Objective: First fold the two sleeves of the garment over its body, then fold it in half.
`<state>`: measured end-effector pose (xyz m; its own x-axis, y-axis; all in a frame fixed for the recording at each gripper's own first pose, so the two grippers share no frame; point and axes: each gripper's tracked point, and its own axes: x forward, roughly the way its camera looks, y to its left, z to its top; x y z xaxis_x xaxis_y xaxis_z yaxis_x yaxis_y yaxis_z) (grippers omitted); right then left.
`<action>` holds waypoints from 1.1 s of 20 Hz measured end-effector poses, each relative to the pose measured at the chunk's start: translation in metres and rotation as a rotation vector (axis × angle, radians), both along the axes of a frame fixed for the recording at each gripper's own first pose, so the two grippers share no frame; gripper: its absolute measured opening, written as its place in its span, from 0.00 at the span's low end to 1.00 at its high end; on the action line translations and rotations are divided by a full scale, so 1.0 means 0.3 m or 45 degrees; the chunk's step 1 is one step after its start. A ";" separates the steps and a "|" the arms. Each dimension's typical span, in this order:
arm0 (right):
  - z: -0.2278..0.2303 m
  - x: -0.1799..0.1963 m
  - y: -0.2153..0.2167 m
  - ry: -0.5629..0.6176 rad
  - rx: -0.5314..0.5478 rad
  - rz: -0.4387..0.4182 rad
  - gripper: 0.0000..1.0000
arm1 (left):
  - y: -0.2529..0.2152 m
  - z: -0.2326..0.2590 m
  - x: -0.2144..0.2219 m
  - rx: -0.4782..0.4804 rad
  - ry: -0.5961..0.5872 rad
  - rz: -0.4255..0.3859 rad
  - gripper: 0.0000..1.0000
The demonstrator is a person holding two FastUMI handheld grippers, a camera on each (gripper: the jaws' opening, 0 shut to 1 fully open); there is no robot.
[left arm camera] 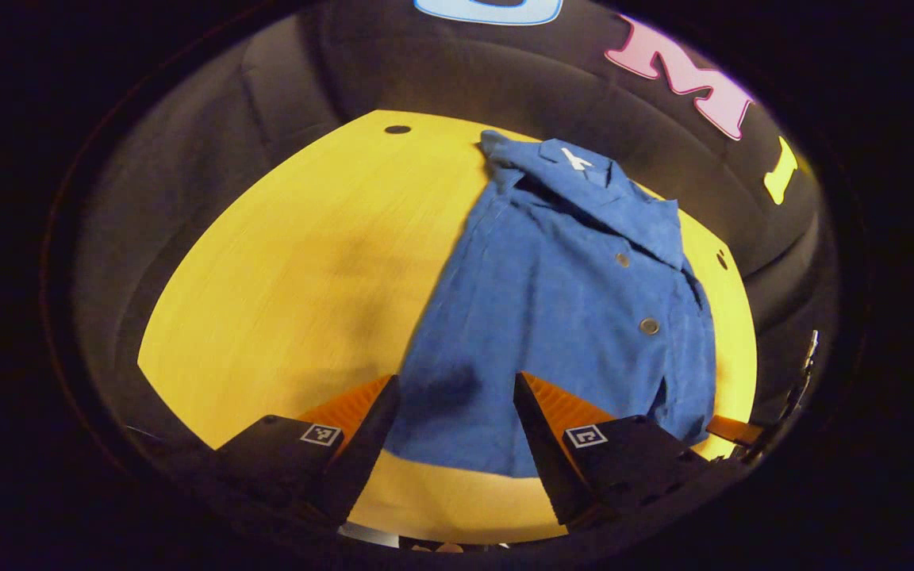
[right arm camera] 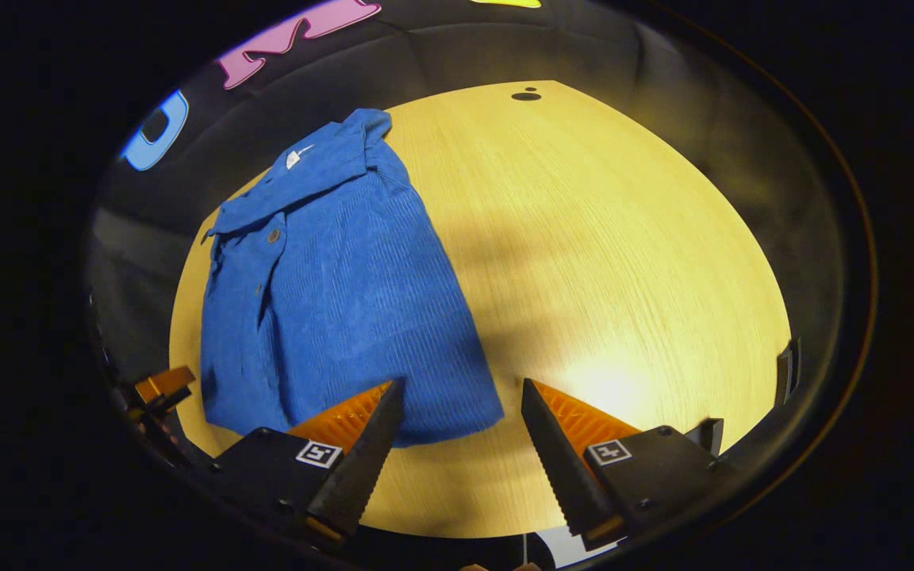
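My biggest worry is the half fold itself. The blue shirt (left arm camera: 560,317) looks to me like its sleeves are already tucked over the body, since it lies as a long narrow panel with no sleeve sticking out. If I grab only the top layer at the hem, the tucked sleeves could slide out as I lift and the stack would come apart. A second risk is uneven hands: if one gripper pulls ahead of the other, the hem will land skewed against the collar (left arm camera: 584,178). A smaller one is dragging: the wooden table (left arm camera: 298,270) looks smooth, so a low sweep could push the whole garment along instead of folding it.

In the left gripper view the shirt runs from the upper centre down to the lower centre, collar at the top, hem at the bottom, right of the frame's middle. In the right gripper view it sits in the left half of the frame (right arm camera: 330,293), collar towards the upper left. The fabric is ribbed, like corduroy, with metal snaps (left arm camera: 649,325) down the placket and a small white tag at the neck.

The left gripper (left arm camera: 457,392) hovers spread apart over the hem, holding nothing. The right gripper (right arm camera: 461,396) is likewise spread wide and empty, at the hem's lower corner.
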<state>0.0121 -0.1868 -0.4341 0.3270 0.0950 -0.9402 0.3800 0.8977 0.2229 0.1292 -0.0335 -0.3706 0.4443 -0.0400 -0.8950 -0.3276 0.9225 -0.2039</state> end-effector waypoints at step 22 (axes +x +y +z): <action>-0.052 -0.015 0.059 0.013 -0.090 0.245 0.13 | -0.091 -0.086 -0.057 0.208 -0.038 -0.373 0.05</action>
